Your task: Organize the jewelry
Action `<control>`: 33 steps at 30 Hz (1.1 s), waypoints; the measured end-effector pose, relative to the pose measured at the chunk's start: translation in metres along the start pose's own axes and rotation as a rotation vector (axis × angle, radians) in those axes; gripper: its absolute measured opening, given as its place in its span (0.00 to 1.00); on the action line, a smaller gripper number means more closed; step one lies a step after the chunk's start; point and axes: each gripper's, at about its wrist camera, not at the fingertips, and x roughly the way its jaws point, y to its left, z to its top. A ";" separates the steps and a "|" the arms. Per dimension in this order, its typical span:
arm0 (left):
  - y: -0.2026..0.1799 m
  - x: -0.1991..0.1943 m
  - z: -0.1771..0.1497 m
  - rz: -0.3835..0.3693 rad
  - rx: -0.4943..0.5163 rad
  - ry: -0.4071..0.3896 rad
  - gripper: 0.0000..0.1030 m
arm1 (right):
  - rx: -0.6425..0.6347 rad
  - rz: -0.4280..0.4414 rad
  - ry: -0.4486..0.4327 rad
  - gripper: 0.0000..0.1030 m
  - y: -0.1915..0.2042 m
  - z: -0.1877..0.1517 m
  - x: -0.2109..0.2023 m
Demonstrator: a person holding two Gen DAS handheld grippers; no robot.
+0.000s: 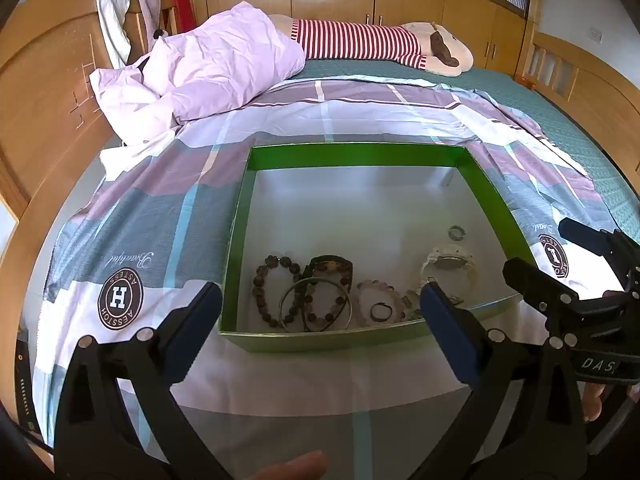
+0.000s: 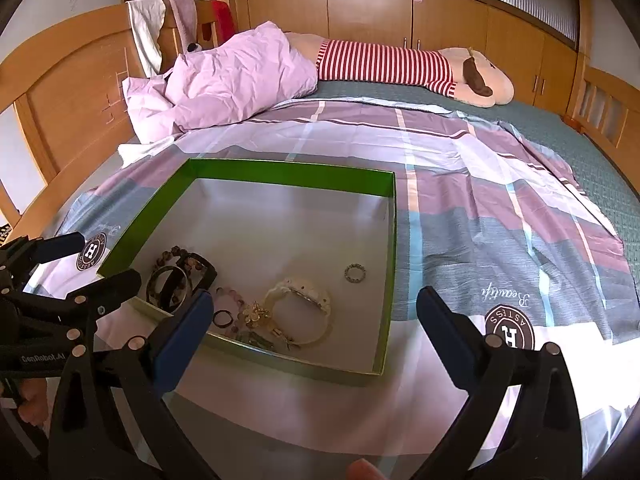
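Two "ASTESS" badges (image 1: pixel 119 299) on bedsheet (image 1: pixel 160 208)

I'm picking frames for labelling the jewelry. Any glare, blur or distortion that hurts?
Left wrist: sharp, but fisheye bends the green box; its pale floor shows mild sheen; dark beads readable. Right wrist: same bending; the white watch is clear, the small ring tiny.

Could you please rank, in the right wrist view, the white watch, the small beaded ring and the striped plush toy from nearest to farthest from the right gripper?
1. white watch, at the box's near edge.
2. small beaded ring, farther in, right side.
3. striped plush toy, across the bed.
Measured from the right gripper.
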 end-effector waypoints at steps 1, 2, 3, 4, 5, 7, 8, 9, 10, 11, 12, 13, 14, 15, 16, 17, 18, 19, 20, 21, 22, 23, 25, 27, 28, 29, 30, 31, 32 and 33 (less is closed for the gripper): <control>0.000 0.000 0.000 -0.001 -0.001 0.001 0.96 | 0.000 -0.001 -0.001 0.96 0.000 0.000 0.000; 0.000 0.000 0.000 -0.003 -0.002 0.002 0.96 | 0.000 -0.001 -0.001 0.96 0.000 0.000 0.000; 0.000 0.000 0.000 -0.003 -0.002 0.002 0.96 | -0.001 0.000 0.000 0.96 0.000 0.000 0.000; 0.001 0.000 0.000 -0.005 -0.003 0.002 0.96 | 0.000 -0.001 -0.001 0.96 0.000 0.000 0.000; 0.001 0.001 0.000 -0.004 -0.002 0.003 0.96 | 0.000 -0.002 -0.002 0.96 0.000 0.000 0.000; 0.001 0.000 0.000 -0.004 0.000 0.003 0.96 | 0.000 -0.004 -0.001 0.96 -0.001 0.000 0.000; 0.000 0.001 0.000 -0.003 0.001 0.003 0.96 | 0.000 -0.005 -0.002 0.96 -0.001 0.000 0.001; 0.000 0.001 0.000 -0.003 0.001 0.004 0.96 | 0.000 -0.007 -0.003 0.96 -0.001 -0.001 0.000; 0.000 0.001 0.000 -0.003 0.002 0.004 0.96 | 0.000 -0.008 -0.003 0.96 -0.001 -0.001 0.000; 0.000 0.001 -0.001 -0.003 0.003 0.005 0.96 | 0.000 -0.008 -0.002 0.96 -0.002 -0.001 0.000; -0.001 0.001 -0.001 -0.002 0.004 0.005 0.96 | 0.000 -0.009 -0.003 0.96 -0.002 -0.001 0.000; -0.001 0.001 -0.001 -0.003 0.004 0.005 0.96 | 0.000 -0.009 -0.003 0.96 -0.002 -0.001 0.000; -0.001 0.001 -0.001 -0.003 0.004 0.006 0.96 | 0.001 -0.008 -0.002 0.96 -0.001 -0.001 0.000; -0.001 0.001 -0.001 -0.002 0.003 0.006 0.96 | 0.001 -0.008 -0.003 0.96 -0.002 -0.001 0.000; -0.001 0.001 -0.001 -0.002 0.003 0.006 0.96 | 0.001 -0.009 -0.004 0.96 -0.002 -0.001 0.000; -0.001 0.001 -0.001 -0.003 0.003 0.006 0.96 | 0.000 -0.010 -0.003 0.96 -0.002 -0.001 0.001; -0.001 0.001 -0.001 -0.002 0.004 0.007 0.96 | 0.000 -0.011 -0.004 0.96 -0.002 -0.001 0.001; -0.001 0.001 -0.001 -0.002 0.004 0.008 0.96 | 0.000 -0.012 -0.004 0.96 -0.002 -0.001 0.000; -0.001 0.001 -0.001 -0.001 0.004 0.008 0.96 | 0.001 -0.012 -0.003 0.96 -0.003 -0.001 0.001; -0.002 0.001 -0.001 0.001 0.004 0.008 0.96 | 0.000 -0.012 -0.002 0.96 -0.003 -0.001 0.001; -0.001 0.002 -0.001 -0.001 0.005 0.009 0.96 | 0.000 -0.012 -0.002 0.96 -0.004 -0.001 0.001; -0.001 0.002 -0.001 -0.001 0.004 0.010 0.96 | 0.000 -0.013 -0.002 0.96 -0.004 -0.001 0.001; -0.002 0.002 -0.001 -0.001 0.004 0.013 0.96 | 0.000 -0.014 -0.003 0.96 -0.004 -0.001 0.001; -0.002 0.003 -0.002 0.000 0.005 0.016 0.96 | 0.001 -0.014 -0.003 0.96 -0.005 -0.001 0.001; -0.002 0.003 -0.002 0.001 0.005 0.016 0.96 | 0.000 -0.014 -0.002 0.96 -0.004 -0.001 0.001; -0.002 0.003 -0.003 0.001 0.007 0.017 0.96 | 0.001 -0.014 -0.001 0.96 -0.004 -0.001 0.001; -0.003 0.003 -0.003 0.002 0.008 0.018 0.96 | 0.001 -0.014 -0.001 0.96 -0.004 -0.001 0.002; -0.003 0.003 -0.002 0.003 0.008 0.018 0.96 | 0.001 -0.014 -0.001 0.96 -0.004 -0.001 0.002; -0.003 0.003 -0.003 0.003 0.009 0.018 0.96 | 0.001 -0.014 -0.001 0.96 -0.004 -0.001 0.002; -0.003 0.003 -0.003 0.004 0.009 0.018 0.96 | 0.001 -0.015 -0.001 0.96 -0.004 -0.001 0.002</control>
